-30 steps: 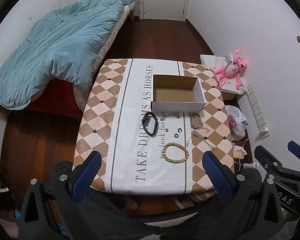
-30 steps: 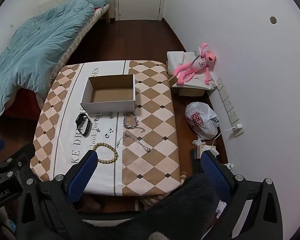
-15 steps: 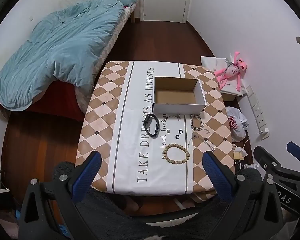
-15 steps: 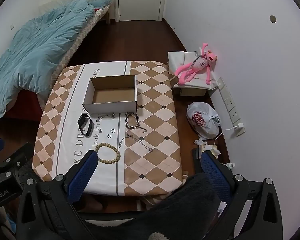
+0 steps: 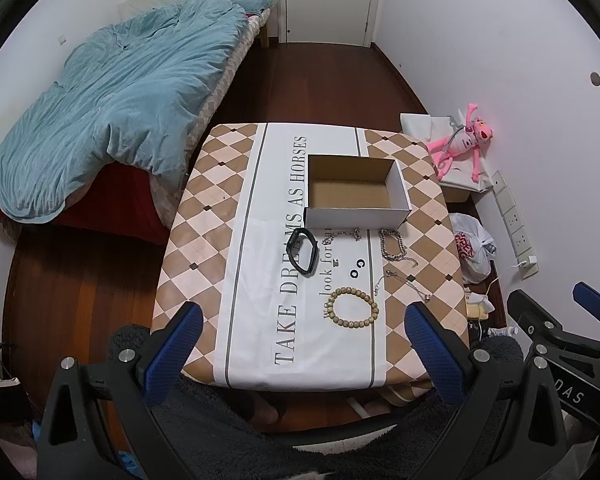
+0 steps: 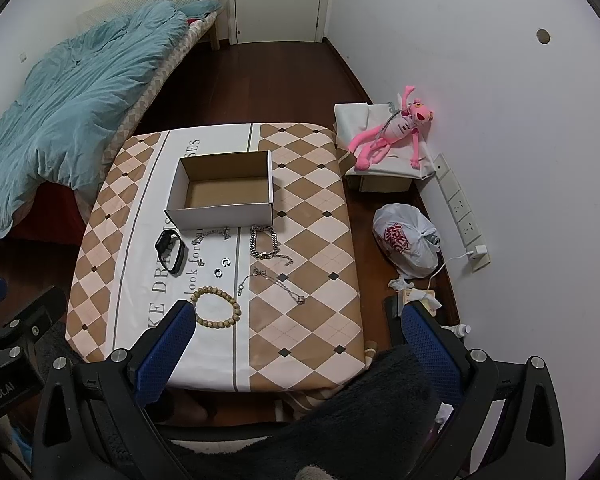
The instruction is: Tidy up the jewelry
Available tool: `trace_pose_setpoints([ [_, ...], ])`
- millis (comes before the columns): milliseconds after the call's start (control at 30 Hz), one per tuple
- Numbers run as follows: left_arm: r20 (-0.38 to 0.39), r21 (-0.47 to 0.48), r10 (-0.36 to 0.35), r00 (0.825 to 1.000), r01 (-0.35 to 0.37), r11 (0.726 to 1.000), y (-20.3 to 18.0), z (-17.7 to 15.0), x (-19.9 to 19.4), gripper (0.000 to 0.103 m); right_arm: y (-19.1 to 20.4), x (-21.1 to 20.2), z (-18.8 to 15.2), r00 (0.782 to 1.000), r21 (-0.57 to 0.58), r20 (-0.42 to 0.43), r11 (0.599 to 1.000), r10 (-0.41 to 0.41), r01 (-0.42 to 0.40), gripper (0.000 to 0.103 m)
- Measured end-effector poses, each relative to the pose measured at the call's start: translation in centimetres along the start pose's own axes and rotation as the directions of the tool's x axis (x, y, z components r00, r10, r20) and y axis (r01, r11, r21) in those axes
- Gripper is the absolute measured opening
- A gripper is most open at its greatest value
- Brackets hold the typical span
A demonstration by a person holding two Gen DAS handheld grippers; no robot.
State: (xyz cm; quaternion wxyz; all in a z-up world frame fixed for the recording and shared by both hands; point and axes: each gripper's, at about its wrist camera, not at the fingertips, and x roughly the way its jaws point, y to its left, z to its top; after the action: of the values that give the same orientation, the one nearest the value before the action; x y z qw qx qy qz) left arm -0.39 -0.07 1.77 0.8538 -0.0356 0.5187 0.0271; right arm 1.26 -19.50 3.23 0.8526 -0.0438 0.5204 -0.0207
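Observation:
An empty open cardboard box stands on the checked tablecloth. In front of it lie a black wristband, a wooden bead bracelet, a thick silver chain, a thin silver chain, a small chain by the box and two small rings. My left gripper and right gripper both hover open, high above the table's near edge, holding nothing.
A bed with a blue duvet stands left of the table. On the right by the wall are a pink plush toy on a box, a white plastic bag and a socket strip.
Both views have pulled back and risen slightly, so the table looks smaller and farther. Nothing on the table has moved.

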Motion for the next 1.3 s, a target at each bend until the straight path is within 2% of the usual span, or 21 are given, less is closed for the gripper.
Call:
trace_pose_setpoints([
  [1300, 0.002, 0.000, -0.001, 1.000, 0.001, 1.000, 0.23, -0.10, -0.03, 0.103, -0.18, -0.49, 0.16, 1.000, 0.005, 0.008, 1.000, 0.005, -0.005, 0.103],
])
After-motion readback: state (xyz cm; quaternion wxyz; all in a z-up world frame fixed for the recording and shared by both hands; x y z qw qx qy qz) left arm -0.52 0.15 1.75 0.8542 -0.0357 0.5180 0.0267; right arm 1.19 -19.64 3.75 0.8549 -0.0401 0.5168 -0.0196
